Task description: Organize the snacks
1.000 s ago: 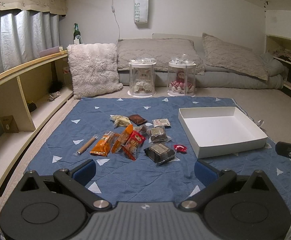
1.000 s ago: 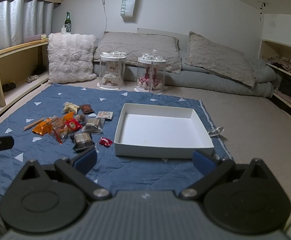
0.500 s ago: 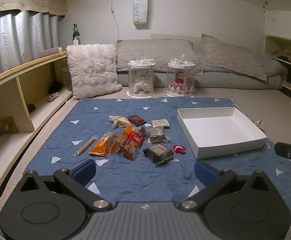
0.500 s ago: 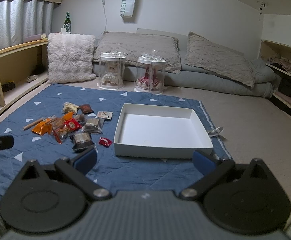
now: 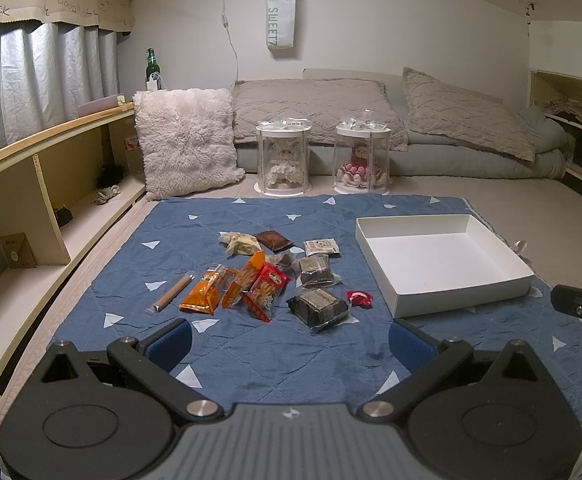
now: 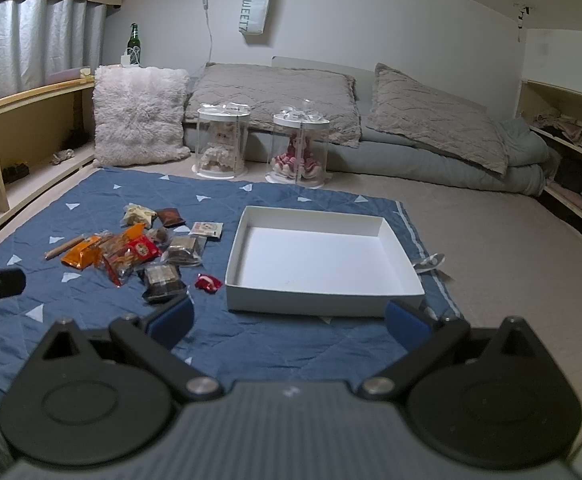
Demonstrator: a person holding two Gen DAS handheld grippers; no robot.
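Both tools, left [image 5: 289, 336] and right [image 6: 287, 322], are wide open and hold nothing. Snacks [image 5: 269, 280] lie mid-mat [image 5: 251, 360], box [image 5: 451, 260] near its right edge. Overlapping slippery packets could come up together.

Shallow white box [image 5: 443, 254], open and empty, flat on blue mat [image 5: 251, 360], loose cluster of snacks just left of it: orange packets [image 5: 203, 294], red packet [image 5: 267, 286], two clear-wrapped brownies [image 5: 319, 306], small red candy [image 5: 359, 298], wrapped stick [image 5: 173, 292].
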